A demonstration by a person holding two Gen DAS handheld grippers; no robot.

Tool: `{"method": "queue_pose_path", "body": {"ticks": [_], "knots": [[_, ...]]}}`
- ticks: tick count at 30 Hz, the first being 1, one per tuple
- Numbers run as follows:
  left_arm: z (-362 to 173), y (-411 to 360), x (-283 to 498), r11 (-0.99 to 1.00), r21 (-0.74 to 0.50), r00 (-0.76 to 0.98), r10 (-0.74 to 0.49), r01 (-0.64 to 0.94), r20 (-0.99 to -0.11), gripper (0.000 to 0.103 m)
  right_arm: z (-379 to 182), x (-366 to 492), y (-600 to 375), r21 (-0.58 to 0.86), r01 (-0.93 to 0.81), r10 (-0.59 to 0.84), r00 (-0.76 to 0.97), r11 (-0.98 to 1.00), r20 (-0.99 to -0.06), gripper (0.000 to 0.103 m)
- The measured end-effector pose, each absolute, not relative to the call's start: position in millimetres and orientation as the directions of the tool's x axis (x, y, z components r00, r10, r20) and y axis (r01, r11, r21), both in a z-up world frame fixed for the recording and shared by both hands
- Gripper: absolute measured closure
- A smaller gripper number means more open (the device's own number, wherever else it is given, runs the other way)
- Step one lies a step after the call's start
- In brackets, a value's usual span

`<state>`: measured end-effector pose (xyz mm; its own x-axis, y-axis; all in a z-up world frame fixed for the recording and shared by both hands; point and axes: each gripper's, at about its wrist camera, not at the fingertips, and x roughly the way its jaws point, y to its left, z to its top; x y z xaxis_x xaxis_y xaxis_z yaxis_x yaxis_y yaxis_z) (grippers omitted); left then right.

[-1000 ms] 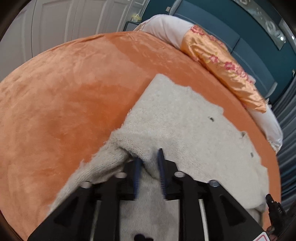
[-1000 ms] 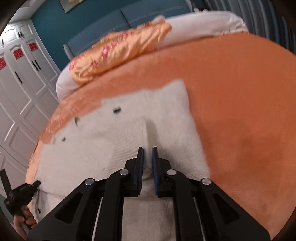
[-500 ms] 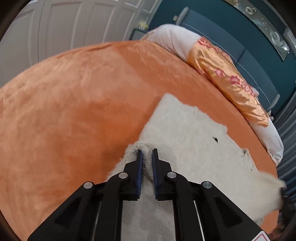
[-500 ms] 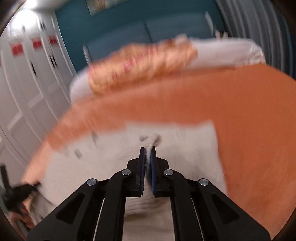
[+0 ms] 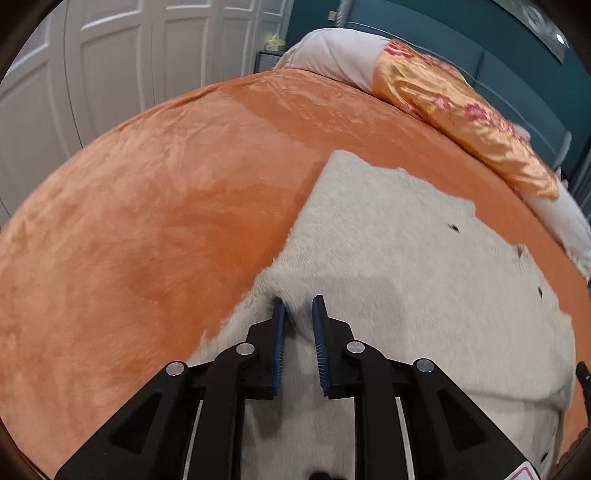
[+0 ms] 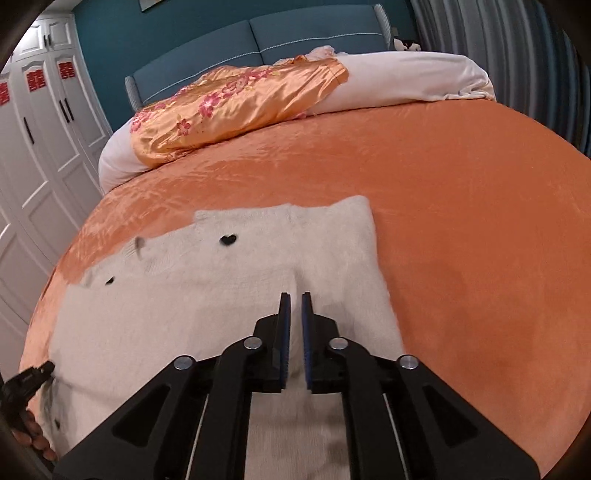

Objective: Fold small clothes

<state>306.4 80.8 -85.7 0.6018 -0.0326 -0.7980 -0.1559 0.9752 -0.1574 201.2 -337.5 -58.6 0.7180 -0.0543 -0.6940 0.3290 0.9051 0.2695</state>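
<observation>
A cream knitted cardigan [image 5: 406,240] with small black heart buttons [image 6: 228,240] lies spread on the orange bedspread [image 5: 147,221]. My left gripper [image 5: 298,301] hovers at its left edge. The jaws are opening, and the knit shows in the gap without being pressed by the blue pads. My right gripper [image 6: 295,295] is over the cardigan [image 6: 221,288] near its right side. Its jaws are also opening by a narrow gap, and a soft crease runs forward from them. In the right wrist view, a hand [image 6: 33,432] with the other gripper shows at the lower left corner.
An orange floral satin pillow [image 6: 240,103] and a white bolster [image 6: 406,77] lie at the head of the bed by a blue headboard [image 6: 314,33]. White wardrobe doors [image 6: 44,147] stand on the left. Bare orange bedspread [image 6: 461,221] stretches right of the cardigan.
Both grippers pinched folds of the cardigan half a second ago and have now parted their jaws. The raised knit at the left edge has dropped flat.
</observation>
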Motion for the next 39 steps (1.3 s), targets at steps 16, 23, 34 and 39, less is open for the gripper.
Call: {"method": "queue_pose_path", "body": {"ticks": [16,23,34,39], "knots": [[-93,64,300,0.990,-0.063,0.564,0.021,-0.129,-0.826,0.080,-90,195,-343,0.259,0.367,-0.060,0.668,0.893,-0.742,0.099],[-90,65,297,0.991,-0.056,0.551,0.022,-0.125,-0.834,0.080,-58,191,-336,0.312,0.318,-0.010,0.715,0.895,-0.699,0.096],[-80,87,311,0.959,-0.214,0.571,-0.072,-0.187,-0.818,0.052,-79,213,-338,0.309,0.310,0.039,0.647,0.899,-0.762,0.096],[-87,85,320,0.974,-0.131,0.561,-0.004,-0.187,-0.828,0.087,-20,189,-334,0.369,0.179,0.057,0.835,0.912,-0.547,0.097]]}}
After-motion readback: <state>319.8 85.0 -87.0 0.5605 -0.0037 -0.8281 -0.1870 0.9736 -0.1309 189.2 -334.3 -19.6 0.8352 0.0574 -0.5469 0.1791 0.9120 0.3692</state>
